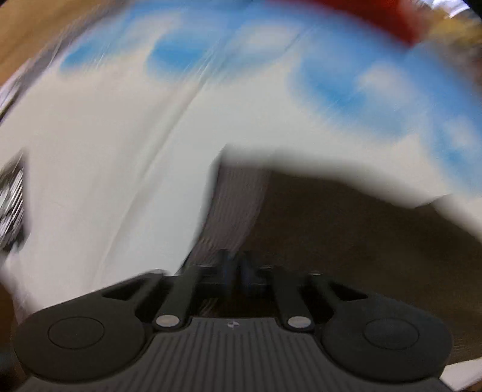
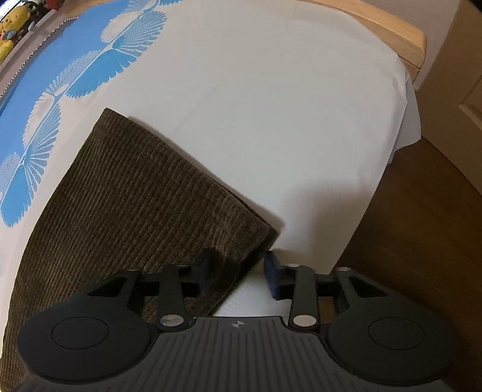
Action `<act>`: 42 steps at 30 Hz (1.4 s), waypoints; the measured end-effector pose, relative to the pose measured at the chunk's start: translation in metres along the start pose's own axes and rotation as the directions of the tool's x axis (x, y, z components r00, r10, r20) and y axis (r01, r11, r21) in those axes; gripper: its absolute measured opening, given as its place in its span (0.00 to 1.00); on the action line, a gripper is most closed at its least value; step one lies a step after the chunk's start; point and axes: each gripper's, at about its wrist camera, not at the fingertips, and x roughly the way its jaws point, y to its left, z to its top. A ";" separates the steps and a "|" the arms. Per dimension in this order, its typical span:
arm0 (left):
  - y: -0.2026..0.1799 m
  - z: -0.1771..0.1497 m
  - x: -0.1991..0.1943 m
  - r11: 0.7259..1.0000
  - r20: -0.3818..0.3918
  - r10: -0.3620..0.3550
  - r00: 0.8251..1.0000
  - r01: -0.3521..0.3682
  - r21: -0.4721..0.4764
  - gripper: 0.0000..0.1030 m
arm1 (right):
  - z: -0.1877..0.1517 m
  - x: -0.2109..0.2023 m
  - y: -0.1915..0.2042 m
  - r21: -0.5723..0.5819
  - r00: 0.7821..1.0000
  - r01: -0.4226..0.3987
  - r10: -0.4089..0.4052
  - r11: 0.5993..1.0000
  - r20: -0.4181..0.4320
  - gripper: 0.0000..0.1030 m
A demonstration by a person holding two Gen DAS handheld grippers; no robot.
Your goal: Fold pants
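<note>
The right wrist view shows the pants (image 2: 144, 193), brown corduroy, lying folded flat on a bed (image 2: 271, 105) covered by a white sheet. The right gripper (image 2: 238, 271) has its jaws apart: the left blue pad (image 2: 204, 271) rests over the near corner of the cloth, while the right pad sits just beyond the cloth's edge, over bare sheet. The corner of the pants lies between the jaws, but they are not clamped on it. Ahead and left of the jaws the fabric spreads out; farther left, the sheet carries a blue fan-like pattern (image 2: 36, 99). A wooden bed frame (image 2: 391, 33) curves along the far edge, and dark wooden floor (image 2: 421, 241) lies right of the jaws. Yellow plush toys (image 2: 12, 27) sit at the far upper left.

The left wrist view is heavily blurred. The left gripper (image 1: 236, 271) has its jaws drawn close together, and a ribbed strip of cloth (image 1: 235, 205) runs up from between them; it appears pinched there, though the blur makes the contact hard to confirm. Its colour looks pale grey in this view. White and blue sheet fills the space ahead, and something red (image 1: 376, 15) shows at the top.

No containers show in either view.
</note>
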 end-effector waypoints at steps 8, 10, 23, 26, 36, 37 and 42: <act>-0.044 0.006 -0.043 0.992 0.241 -0.114 0.964 0.097 0.083 0.07 | 0.003 0.003 -0.004 0.001 1.000 -0.027 0.027 1.000 -0.008 0.30; -0.057 0.014 -0.040 0.987 0.276 -0.151 0.949 0.127 0.102 0.07 | 0.005 0.003 -0.007 0.009 0.999 -0.046 0.046 0.999 -0.011 0.32; -0.116 -0.002 -0.040 0.967 0.227 -0.173 0.958 0.122 0.222 0.50 | 0.005 -0.049 -0.035 -0.022 0.977 -0.116 0.118 0.993 0.178 0.49; -0.146 -0.009 -0.049 0.925 0.207 -0.278 0.938 0.204 0.320 0.50 | 0.000 -0.055 -0.045 0.002 0.974 -0.141 0.138 0.990 0.177 0.49; -0.224 -0.020 -0.041 0.841 0.143 -0.374 0.916 0.271 0.467 0.17 | -0.012 -0.050 -0.053 0.047 0.980 -0.174 0.168 0.984 0.105 0.49; -0.228 -0.020 -0.032 0.842 0.120 -0.364 0.924 0.272 0.465 0.17 | -0.011 -0.050 -0.051 0.046 0.982 -0.164 0.159 0.985 0.106 0.49; -0.237 0.001 0.002 0.868 0.063 -0.329 0.942 0.276 0.412 0.17 | -0.009 -0.053 -0.025 0.003 0.973 -0.192 0.190 0.981 0.129 0.49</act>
